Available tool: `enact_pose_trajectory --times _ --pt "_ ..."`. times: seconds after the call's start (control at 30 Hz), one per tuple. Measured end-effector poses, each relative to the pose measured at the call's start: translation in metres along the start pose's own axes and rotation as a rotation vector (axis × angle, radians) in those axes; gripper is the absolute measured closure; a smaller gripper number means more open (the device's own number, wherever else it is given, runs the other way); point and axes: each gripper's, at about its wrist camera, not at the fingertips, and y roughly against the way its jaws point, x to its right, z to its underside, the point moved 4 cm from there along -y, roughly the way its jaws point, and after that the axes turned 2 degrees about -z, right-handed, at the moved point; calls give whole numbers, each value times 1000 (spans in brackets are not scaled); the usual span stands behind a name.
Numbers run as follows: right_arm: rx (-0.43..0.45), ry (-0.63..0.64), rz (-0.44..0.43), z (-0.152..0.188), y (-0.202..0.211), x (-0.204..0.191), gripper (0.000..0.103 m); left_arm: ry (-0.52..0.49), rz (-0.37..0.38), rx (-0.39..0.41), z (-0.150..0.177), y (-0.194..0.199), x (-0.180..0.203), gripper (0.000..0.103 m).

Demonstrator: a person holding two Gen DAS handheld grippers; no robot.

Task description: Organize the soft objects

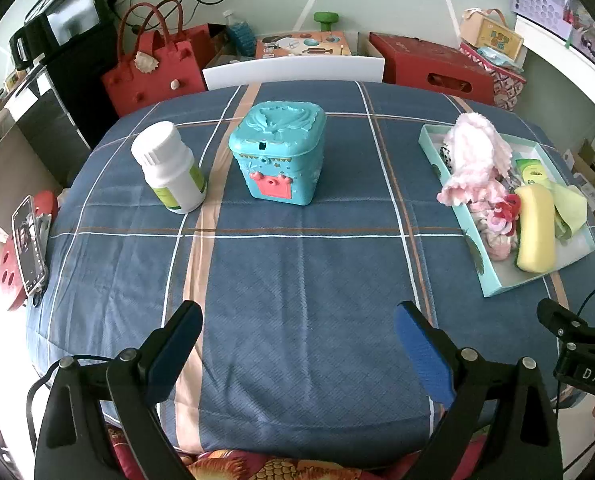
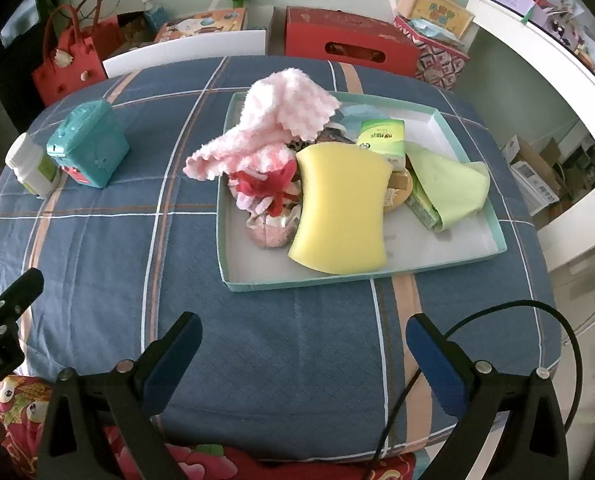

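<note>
Left tongs (image 1: 297, 344) and right tongs (image 2: 303, 354), both spread apart and empty, over a plaid-covered table (image 1: 297, 248). The tray (image 2: 493, 216) holds a yellow sponge (image 2: 341, 208), pink cloth (image 2: 281, 120) and green cloth (image 2: 449, 184); items beneath are indistinct. A phone (image 1: 27, 240) appears only in the left view.
</note>
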Motion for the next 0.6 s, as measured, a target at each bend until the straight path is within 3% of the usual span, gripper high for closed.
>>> enact_pose_trajectory --times 0.6 --pt "-13 3 9 0 -3 2 0 -7 0 -14 1 -3 1 6"
